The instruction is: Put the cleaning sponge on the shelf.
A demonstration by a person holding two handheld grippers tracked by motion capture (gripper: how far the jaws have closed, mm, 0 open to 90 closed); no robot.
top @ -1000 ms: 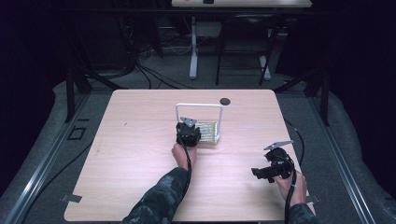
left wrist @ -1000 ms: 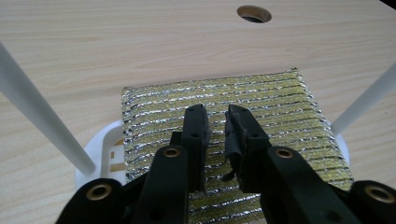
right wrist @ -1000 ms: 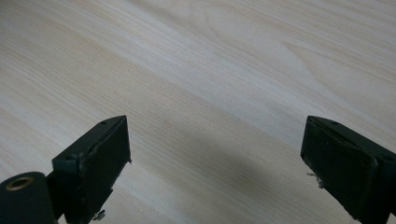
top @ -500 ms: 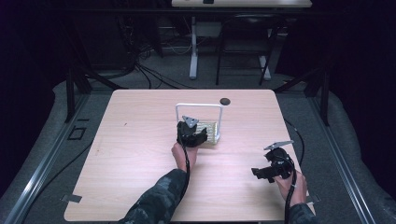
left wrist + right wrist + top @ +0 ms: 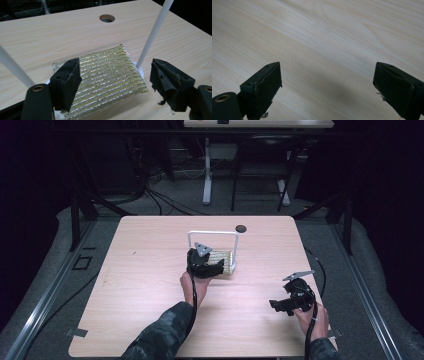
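Lowest in the high view, at lower right, the right gripper (image 5: 281, 305) sits low over bare table (image 5: 150, 270), held by a hand at the bottom edge. Its own view shows its jaws wide apart with nothing but wood grain between them, so it holds nothing and is well away from anything to pick up.

Nearer the middle of the frame, the left gripper (image 5: 212, 269) is the one close to the work. The forearm comes up from the bottom centre and the gripper points up and to the right. In the left gripper view (image 5: 115, 82) the jaws stand apart on either side of a shiny gold-and-silver striped pad (image 5: 105, 77), which lies flat just ahead of and below them. The pad's long axis runs from lower left to upper right in that view, roughly across the gap. No contact is visible yet.

The pad rests at the foot of a white wire frame (image 5: 212, 234), between its two posts. Beyond it, a round hole (image 5: 241, 228) sits near the table's far edge.
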